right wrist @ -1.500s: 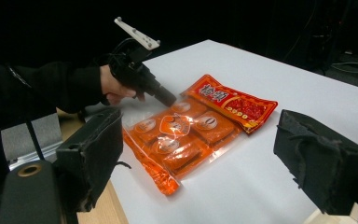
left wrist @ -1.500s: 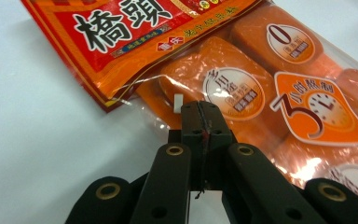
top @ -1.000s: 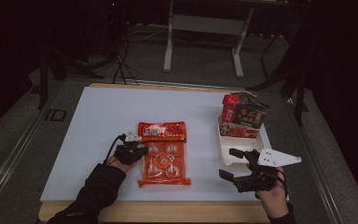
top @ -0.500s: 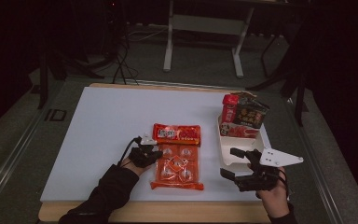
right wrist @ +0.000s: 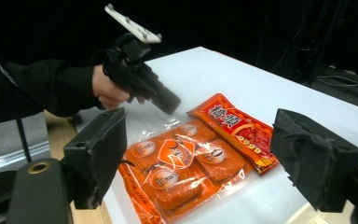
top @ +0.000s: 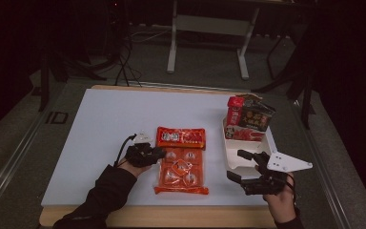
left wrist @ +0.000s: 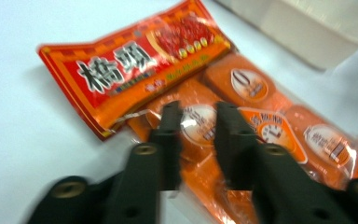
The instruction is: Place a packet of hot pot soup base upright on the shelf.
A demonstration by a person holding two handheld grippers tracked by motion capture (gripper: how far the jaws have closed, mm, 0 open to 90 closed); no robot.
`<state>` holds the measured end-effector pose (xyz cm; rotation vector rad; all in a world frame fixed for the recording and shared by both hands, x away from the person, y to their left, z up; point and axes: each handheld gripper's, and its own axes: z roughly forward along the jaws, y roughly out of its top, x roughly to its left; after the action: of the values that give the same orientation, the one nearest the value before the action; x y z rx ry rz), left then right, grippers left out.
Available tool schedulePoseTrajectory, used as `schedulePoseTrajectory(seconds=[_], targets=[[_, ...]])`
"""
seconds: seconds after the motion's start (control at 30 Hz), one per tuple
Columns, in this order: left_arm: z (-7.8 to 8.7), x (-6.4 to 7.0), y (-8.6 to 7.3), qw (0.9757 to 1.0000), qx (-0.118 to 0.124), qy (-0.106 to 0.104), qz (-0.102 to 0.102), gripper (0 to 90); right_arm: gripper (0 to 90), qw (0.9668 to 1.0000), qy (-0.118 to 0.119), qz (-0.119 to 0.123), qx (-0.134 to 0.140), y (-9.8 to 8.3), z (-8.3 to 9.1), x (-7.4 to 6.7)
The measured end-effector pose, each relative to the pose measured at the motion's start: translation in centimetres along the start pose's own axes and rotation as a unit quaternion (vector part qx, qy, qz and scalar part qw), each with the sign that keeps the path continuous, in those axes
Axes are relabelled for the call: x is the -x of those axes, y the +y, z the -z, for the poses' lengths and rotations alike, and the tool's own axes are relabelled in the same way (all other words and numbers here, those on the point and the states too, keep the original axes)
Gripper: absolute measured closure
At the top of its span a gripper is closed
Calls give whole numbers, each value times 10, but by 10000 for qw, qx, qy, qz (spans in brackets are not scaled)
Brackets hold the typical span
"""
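The orange packet (top: 181, 167) lies flat on the white tabletop (top: 100, 124), a little toward six o'clock from the middle in the high view, its red header strip toward twelve o'clock and its clear lower part showing several round-labelled orange blocks.

The left gripper (top: 158, 153) sits at the packet's nine o'clock edge, held in a hand in a dark sleeve. Its jaws have just been opening. In the left gripper view they stand a narrow gap apart (left wrist: 198, 123), released, poised over one of the round labels on the packet (left wrist: 177, 79); the film shows between them, but the pads do not press on it. Whether the tips brush the wrapper cannot be told from the blur.

The right gripper (top: 240, 164) hovers at about four o'clock from the packet, near the tabletop's six o'clock edge and just beside a white tray (top: 233, 160). Its jaws are spread wide and hold nothing; in the right gripper view the two padded faces stand far apart (right wrist: 205, 154), with the packet (right wrist: 191, 163) lying beyond them on the tabletop, well clear of both pads. The same view shows the left gripper (right wrist: 168, 102) angled down toward the packet's far side.

At the tray's twelve o'clock end stand a few red and dark snack packs (top: 248, 117).
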<state>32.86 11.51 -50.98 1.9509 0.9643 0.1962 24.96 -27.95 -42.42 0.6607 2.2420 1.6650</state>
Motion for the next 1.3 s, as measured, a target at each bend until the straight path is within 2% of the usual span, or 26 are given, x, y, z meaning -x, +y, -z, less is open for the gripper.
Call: schedulePoseTrajectory(seconds=[0.17,0.23,0.27,0.3,0.37,0.4,0.53,0.77,0.83,0.97,1.0,1.07,1.17,1.3], targets=[[6,-10,3,9998,134,-49,149,470,149,10000,-54,15,56,1,1,-1],[6,-12,3,9998,165,60,130,398,142,9998,-104,63,137,2,3,-2],[7,-14,4,9997,183,49,157,366,139,9998,-132,82,157,2,3,-2],[7,-16,4,9997,181,29,169,362,136,9997,-142,88,173,3,4,-2],[5,-20,6,9997,117,-19,206,284,135,9996,-181,114,168,3,4,-3],[3,-22,6,9997,83,5,211,273,136,9996,-184,115,157,4,4,-3],[-4,-30,10,9996,46,89,247,274,133,9997,-193,38,148,4,3,-5],[-17,-48,17,9989,0,318,352,284,103,9992,-341,150,161,7,2,-10],[-21,-55,18,9984,-47,375,409,289,103,9992,-342,188,89,6,0,-11],[-29,-65,17,9979,-79,322,560,329,103,9992,-301,253,-18,5,-3,-14],[-31,-67,16,9976,-105,366,570,346,103,9993,-254,269,-54,5,-4,-14],[-35,-70,15,9975,-126,256,644,354,104,9992,-265,279,-97,4,-5,-15],[-42,-71,13,9976,-253,243,600,394,104,9993,-247,263,-131,3,-6,-15],[-50,-73,13,9968,-307,222,703,458,129,9993,-232,241,-150,3,-5,-15]])
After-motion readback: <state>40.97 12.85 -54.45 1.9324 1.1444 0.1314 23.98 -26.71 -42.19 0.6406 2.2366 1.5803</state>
